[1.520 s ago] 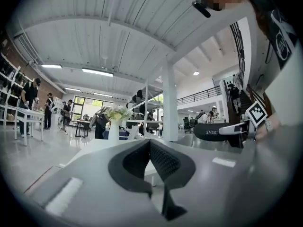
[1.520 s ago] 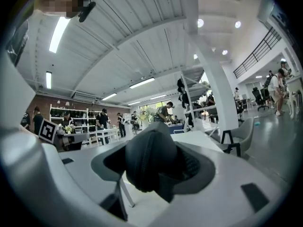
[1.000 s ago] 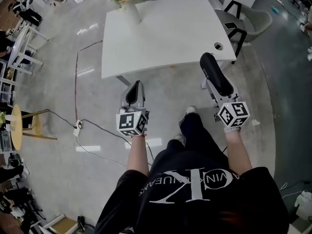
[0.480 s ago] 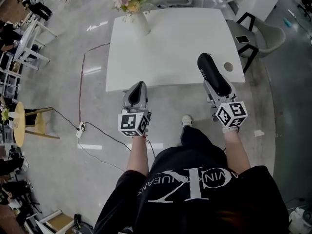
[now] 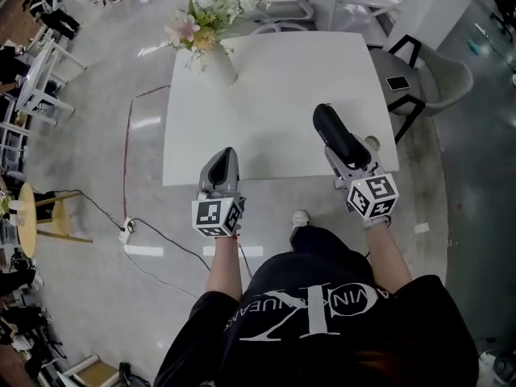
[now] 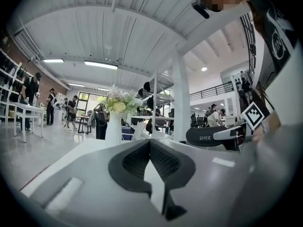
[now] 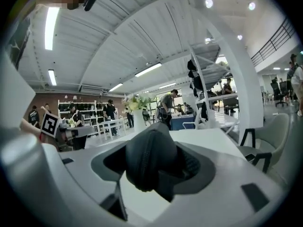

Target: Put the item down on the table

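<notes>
I read white letters "SHER" on side of black case [image 6: 208, 137] in left gripper view. Rest of word hidden behind right gripper [image 5: 343, 153]. In head view, same white print on case too small to read.

Black shirt [image 5: 322, 329]: big white letters, upside down to me, partly creased. I make out "VINK" and "EANS".

Marker cube [image 5: 218, 216] on left gripper [image 5: 223, 156], and one on right gripper: black-and-white squares only, no letters, no numbers.

No other words I can read.

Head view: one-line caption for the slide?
Person holds a black case in the right gripper over the white table; left gripper shut and empty.
</notes>
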`<action>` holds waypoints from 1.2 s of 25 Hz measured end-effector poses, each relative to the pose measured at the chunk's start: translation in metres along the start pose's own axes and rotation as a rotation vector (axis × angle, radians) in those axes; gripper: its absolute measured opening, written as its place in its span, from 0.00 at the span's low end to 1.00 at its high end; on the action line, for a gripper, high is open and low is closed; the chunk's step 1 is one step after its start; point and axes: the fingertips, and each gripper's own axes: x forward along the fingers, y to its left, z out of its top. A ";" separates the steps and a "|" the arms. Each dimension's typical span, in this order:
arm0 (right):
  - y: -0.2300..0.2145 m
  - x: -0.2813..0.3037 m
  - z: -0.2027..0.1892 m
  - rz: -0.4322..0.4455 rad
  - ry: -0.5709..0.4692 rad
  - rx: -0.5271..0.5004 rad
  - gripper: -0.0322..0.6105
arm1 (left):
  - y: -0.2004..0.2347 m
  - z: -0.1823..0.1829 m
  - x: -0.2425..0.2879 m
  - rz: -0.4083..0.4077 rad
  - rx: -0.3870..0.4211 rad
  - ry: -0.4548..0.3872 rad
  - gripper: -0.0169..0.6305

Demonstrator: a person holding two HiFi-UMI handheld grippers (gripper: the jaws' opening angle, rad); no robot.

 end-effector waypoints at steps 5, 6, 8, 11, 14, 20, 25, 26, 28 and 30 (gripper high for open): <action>-0.022 0.028 -0.002 0.040 0.017 0.001 0.49 | -0.001 -0.006 0.032 0.015 0.006 0.010 0.05; -0.025 0.034 -0.002 0.051 0.021 -0.001 0.49 | 0.001 -0.006 0.036 0.022 0.006 0.010 0.05; -0.029 0.044 -0.002 0.071 0.033 -0.003 0.49 | 0.005 -0.005 0.043 0.037 0.003 0.011 0.05; -0.034 0.058 -0.003 0.092 0.056 -0.009 0.49 | 0.006 -0.006 0.052 0.047 0.000 0.021 0.05; -0.037 0.065 -0.009 0.106 0.080 -0.013 0.49 | 0.004 -0.011 0.058 0.050 -0.001 0.038 0.05; -0.039 0.074 -0.020 0.133 0.111 -0.007 0.49 | 0.006 -0.020 0.066 0.058 0.000 0.056 0.05; -0.038 0.085 -0.024 0.142 0.132 0.011 0.49 | 0.006 -0.021 0.072 0.042 0.012 0.083 0.05; -0.038 0.089 -0.025 0.141 0.138 0.013 0.49 | 0.007 -0.021 0.074 0.040 0.016 0.089 0.05; -0.038 0.099 -0.025 0.139 0.151 0.013 0.49 | 0.013 -0.021 0.079 0.038 0.021 0.096 0.05; -0.037 0.109 -0.027 0.143 0.168 0.009 0.49 | 0.021 -0.021 0.084 0.041 0.018 0.099 0.05</action>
